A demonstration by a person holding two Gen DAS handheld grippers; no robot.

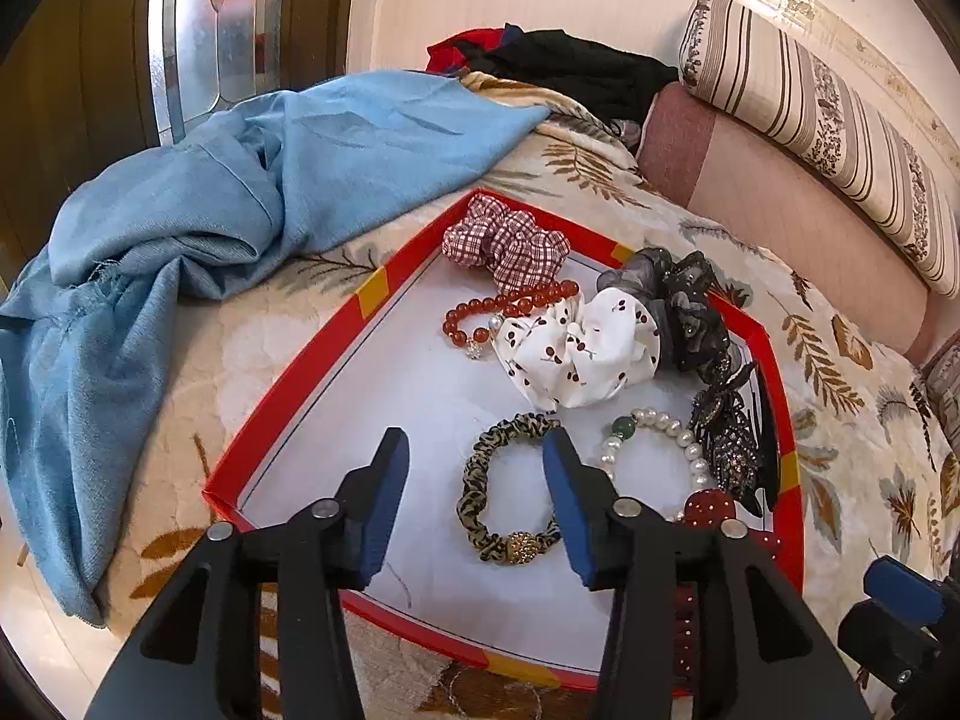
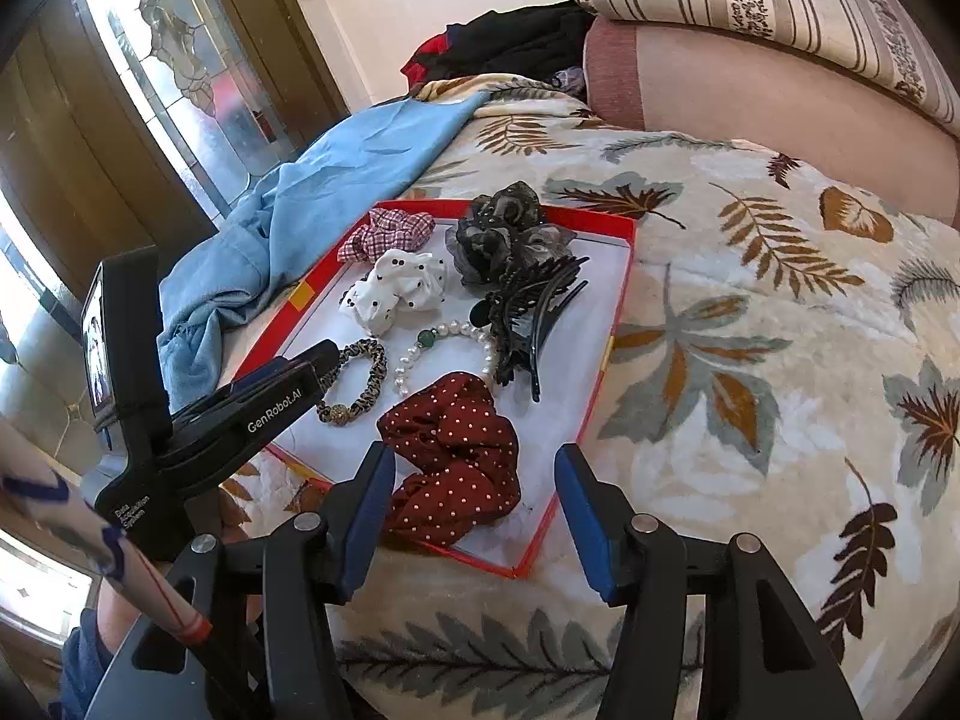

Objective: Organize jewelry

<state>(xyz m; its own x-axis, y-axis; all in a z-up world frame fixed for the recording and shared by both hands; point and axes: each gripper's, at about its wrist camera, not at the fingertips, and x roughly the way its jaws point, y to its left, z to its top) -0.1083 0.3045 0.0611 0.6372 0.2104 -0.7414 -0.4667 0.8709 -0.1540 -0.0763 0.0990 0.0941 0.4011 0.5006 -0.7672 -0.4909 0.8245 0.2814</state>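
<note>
Tongs (image 1: 475,450) agape above ruffled leopard-print band (image 1: 507,489)

Red tray (image 1: 282,396), leopard scrunchie (image 1: 480,468), blue cloth (image 1: 240,180).

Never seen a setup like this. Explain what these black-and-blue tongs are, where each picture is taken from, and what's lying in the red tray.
No robot: a person holds a hand claw in each hand, each with its own camera looking along the fingers. One picture looks past the left claw, open and empty; the other past the right claw, also open and empty. On the bed lies a red tray holding scrunchies, among them a dark red dotted scrunchie, a leopard hair tie, a pearl bracelet, a red bead bracelet and a black hair clip.
</note>
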